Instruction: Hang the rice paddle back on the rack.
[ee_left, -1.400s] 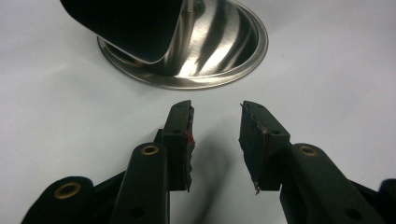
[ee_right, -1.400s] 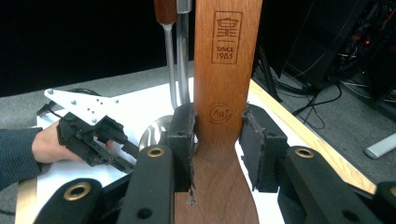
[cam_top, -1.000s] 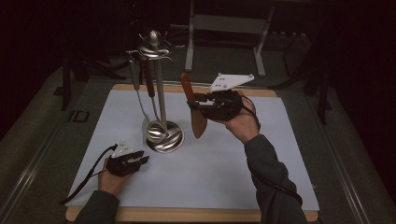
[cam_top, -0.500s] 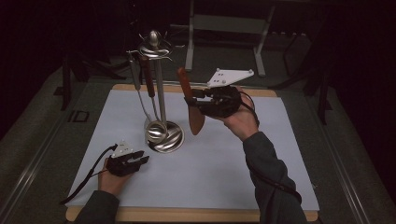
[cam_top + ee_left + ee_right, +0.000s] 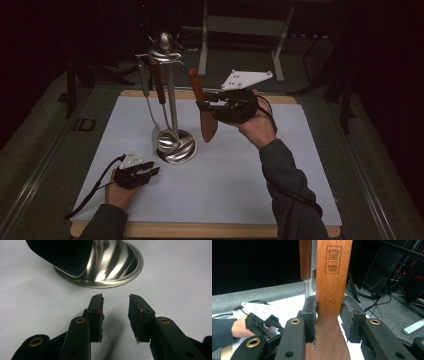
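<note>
A steel utensil stand (image 5: pixel 172 100) with a round base (image 5: pixel 117 267) rises from the white mat. From its top hang a brown-handled utensil (image 5: pixel 158 82) and a ladle whose bowl (image 5: pixel 62 255) rests low by the base. To the right of the stand, my right gripper (image 5: pixel 202 104) is in the air, shut on a wooden spatula (image 5: pixel 206 117) with the blade hanging down. Its jaws pinch the spatula's neck (image 5: pixel 333 277). My left gripper (image 5: pixel 154 171) rests on the mat in front of the base, open and holding nothing (image 5: pixel 115 300).
The white mat (image 5: pixel 280 165) lies on a wooden board (image 5: pixel 200 231) over a grey table. A metal frame (image 5: pixel 245 25) stands beyond the table's far edge, in the dark. The person's left hand and gripper (image 5: pixel 262 323) appear behind the spatula.
The right gripper has lifted the spatula slightly and edged it left toward the stand. The left gripper has stayed where it was.
</note>
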`<state>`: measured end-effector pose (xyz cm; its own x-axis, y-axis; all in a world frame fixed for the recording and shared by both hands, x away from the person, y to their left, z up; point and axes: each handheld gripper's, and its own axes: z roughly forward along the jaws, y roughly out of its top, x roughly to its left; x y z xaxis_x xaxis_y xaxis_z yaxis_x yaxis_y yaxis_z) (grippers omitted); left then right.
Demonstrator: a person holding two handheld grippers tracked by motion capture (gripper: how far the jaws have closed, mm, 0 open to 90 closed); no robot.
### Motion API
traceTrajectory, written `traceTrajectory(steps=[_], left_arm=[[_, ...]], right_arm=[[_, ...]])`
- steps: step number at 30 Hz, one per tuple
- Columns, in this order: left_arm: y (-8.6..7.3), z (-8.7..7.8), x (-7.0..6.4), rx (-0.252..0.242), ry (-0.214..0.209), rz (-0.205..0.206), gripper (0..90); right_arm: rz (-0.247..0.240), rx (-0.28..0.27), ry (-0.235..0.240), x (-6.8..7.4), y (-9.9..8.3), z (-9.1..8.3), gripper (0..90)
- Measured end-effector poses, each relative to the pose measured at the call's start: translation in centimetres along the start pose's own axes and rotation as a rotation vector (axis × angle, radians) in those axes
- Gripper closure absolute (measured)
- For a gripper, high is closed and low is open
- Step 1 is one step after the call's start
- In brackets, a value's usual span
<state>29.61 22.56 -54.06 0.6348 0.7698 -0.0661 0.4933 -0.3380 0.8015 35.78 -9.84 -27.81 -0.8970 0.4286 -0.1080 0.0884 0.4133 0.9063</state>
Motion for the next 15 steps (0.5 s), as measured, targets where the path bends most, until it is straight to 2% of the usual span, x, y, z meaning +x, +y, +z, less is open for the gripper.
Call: traceTrajectory(steps=[15], left_arm=[[0.0, -0.01, 0.0, 0.0, -0.002, -0.001, 64.7]], right_arm=[[0.01, -0.027, -0.005, -0.18, 0.95, -0.14, 66.7]])
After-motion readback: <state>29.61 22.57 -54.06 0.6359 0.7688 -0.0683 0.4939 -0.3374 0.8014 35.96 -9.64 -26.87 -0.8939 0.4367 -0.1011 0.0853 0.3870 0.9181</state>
